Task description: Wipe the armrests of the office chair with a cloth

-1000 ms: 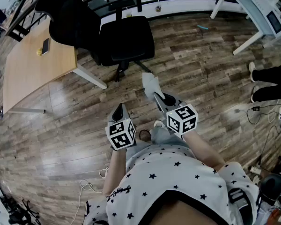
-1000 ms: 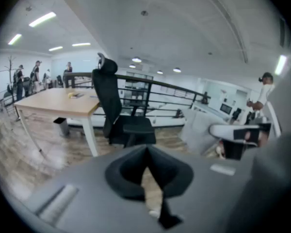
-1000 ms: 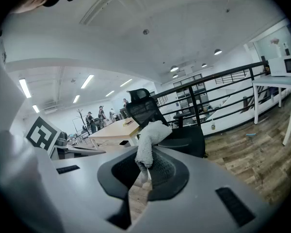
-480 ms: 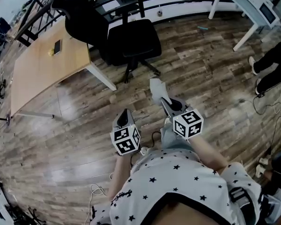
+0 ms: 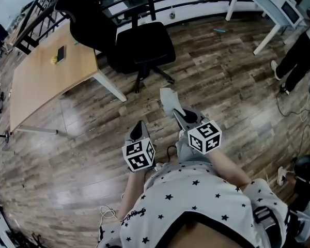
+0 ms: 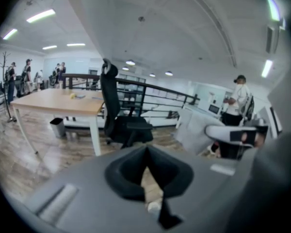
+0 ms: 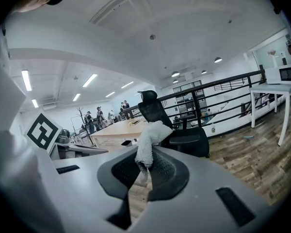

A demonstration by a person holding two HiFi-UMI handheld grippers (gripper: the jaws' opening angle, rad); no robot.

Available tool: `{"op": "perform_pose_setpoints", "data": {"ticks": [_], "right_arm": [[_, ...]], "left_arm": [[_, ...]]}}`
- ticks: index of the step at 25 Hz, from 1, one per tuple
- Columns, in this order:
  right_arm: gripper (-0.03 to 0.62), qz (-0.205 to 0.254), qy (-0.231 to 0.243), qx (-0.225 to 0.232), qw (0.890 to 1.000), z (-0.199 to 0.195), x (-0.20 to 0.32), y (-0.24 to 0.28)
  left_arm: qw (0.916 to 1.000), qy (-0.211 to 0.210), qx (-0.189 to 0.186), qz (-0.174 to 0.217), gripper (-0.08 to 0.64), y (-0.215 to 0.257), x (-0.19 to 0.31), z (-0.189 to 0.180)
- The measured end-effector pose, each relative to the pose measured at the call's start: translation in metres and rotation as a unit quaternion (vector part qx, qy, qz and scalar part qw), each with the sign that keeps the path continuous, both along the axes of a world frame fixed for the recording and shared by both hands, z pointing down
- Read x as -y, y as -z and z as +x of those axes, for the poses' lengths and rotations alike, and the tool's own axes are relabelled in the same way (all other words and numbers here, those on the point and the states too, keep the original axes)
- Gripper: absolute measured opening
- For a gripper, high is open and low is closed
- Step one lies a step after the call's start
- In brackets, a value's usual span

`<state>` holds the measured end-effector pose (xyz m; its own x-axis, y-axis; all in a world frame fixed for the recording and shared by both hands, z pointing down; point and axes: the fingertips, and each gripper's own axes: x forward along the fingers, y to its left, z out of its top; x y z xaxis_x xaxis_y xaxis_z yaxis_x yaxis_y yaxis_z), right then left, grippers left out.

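Shifted since a second ago: both grippers sit a little lower in the head view, and a bystander (image 5: 294, 56) at far right has stepped on. The gap to the chair has barely closed, so the wiping is judged not begun and the approach incomplete.

Item 1, nearest: left gripper (image 5: 138, 128), held low before the body. Jaws brought together at the tips, nothing between them.

Item 2: right gripper (image 5: 178, 113), just beside the left and slightly ahead of it. Jaws clamped on the cloth (image 5: 168, 98), a pale terry wad standing up out of the tips.

Item 3: wooden floor (image 5: 212, 81), lying between grippers and chair.

Item 4: office chair (image 5: 144, 46), black, well apart from both grippers. Armrests not made out at this range, and the cloth is nowhere near them.

Item 5, farthest: desk (image 5: 41, 81), light wood, beside the chair, a phone (image 5: 61, 52) lying on it.
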<state>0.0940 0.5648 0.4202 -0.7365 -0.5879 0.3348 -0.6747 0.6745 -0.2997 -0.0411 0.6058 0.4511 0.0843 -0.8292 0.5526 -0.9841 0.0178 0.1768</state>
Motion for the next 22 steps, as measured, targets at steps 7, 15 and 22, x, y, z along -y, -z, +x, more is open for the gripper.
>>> {"op": "perform_pose_setpoints", "data": {"ticks": [7, 15, 22], "right_arm": [[0.032, 0.001, 0.015, 0.01, 1.0, 0.012, 0.047, 0.003], [0.032, 0.0, 0.043, 0.003, 0.999, 0.036, 0.095, 0.003], [0.032, -0.006, 0.057, 0.002, 0.998, 0.06, 0.124, -0.003]], "left_arm": [[0.9997, 0.019, -0.012, 0.01, 0.002, 0.0, 0.049, 0.012], [0.9985, 0.048, -0.02, 0.017, 0.002, 0.002, 0.095, 0.038], [0.9964, 0.076, -0.035, 0.012, 0.002, -0.004, 0.114, 0.056]]}}
